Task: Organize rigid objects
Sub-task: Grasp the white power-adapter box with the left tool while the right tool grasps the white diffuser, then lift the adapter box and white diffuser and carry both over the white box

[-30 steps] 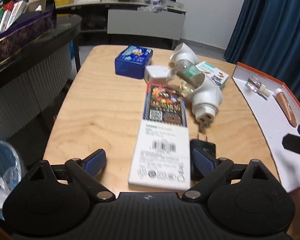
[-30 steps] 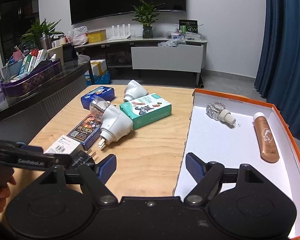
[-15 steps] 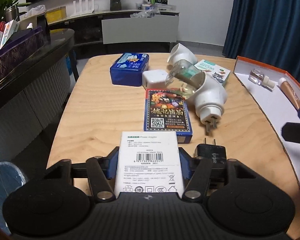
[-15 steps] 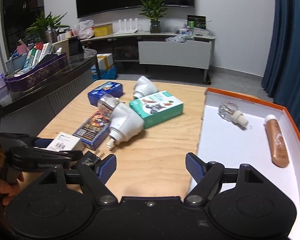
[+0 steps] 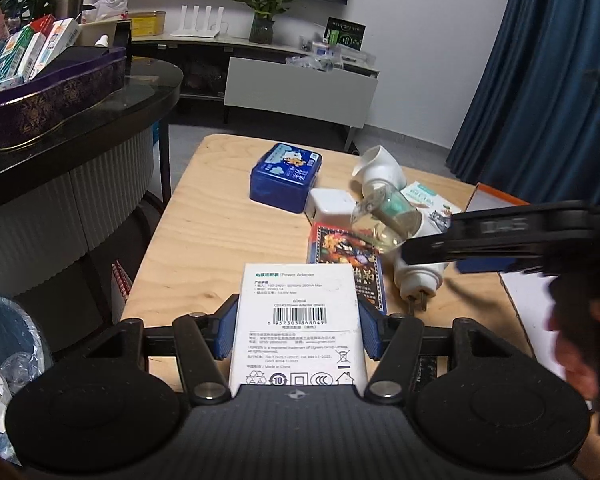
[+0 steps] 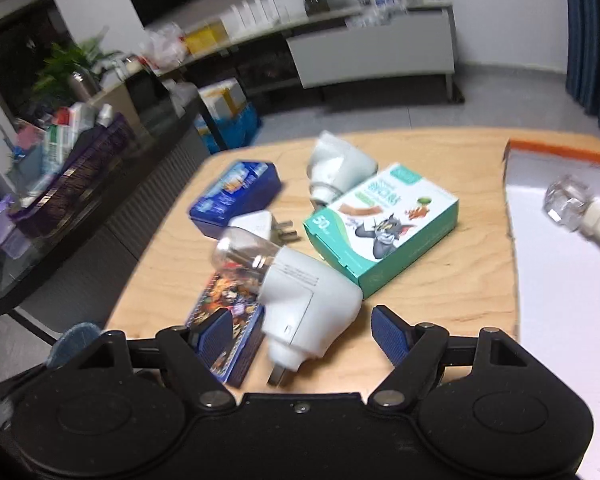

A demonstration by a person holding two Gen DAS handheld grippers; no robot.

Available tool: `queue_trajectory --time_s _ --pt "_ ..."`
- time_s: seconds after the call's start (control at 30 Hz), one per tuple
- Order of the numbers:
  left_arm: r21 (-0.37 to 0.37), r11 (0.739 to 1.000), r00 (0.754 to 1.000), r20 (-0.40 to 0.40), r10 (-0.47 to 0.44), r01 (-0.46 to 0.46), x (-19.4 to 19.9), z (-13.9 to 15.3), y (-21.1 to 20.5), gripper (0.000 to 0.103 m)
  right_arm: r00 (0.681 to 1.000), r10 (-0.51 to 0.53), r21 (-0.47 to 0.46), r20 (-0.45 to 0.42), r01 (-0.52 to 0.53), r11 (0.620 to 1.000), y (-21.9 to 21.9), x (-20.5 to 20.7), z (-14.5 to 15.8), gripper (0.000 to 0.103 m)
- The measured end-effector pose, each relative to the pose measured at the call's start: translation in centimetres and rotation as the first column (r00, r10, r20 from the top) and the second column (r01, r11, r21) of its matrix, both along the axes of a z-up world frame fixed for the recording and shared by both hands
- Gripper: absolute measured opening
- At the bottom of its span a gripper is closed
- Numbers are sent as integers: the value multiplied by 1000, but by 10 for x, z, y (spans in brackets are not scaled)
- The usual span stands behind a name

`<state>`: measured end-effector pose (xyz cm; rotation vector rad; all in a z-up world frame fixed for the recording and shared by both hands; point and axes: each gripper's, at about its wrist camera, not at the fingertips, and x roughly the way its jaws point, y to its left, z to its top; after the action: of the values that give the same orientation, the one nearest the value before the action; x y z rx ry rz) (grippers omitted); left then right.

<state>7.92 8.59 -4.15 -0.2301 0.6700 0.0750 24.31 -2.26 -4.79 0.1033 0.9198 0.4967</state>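
The left hand-held gripper clamps a white power adapter box between its blue pads, barcode and fine print facing up, the box lifted just above the wooden tabletop. The right hand-held gripper stands wide apart, its pads on either side of a white plug-in vaporizer with a clear bottle but not touching it. Under the vaporizer lies a dark card box. Farther off sit a teal cartoon-printed box, a small white charger, a blue tin, and another white vaporizer. At right, a white tray holds a clear refill bottle.
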Motion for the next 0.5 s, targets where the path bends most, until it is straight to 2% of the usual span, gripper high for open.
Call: queue_trajectory --time_s 0.1,0.2,0.23,0.27,0.5 --pt "-17 1000 1000 11 1 -1 0 1 4 59 999 5 17 -48 -5 1000 6 13 -13 90" --pt "-24 1000 1000 15 0 0 0 0 6 59 1000 18 40 -8 -17 999 9 17 -16 94" --pt "-29 1000 1000 15 1 0 1 -1 6 59 1000 18 35 -1 -18 999 10 18 -16 90" --pt "-29 1000 1000 15 2 -2 0 -1 6 59 1000 20 18 12 -20 1000 11 17 -16 79" --pt "-31 1000 1000 26 4 -3 -2 3 4 59 999 14 25 40 -15 1000 -5 -4 -9 79"
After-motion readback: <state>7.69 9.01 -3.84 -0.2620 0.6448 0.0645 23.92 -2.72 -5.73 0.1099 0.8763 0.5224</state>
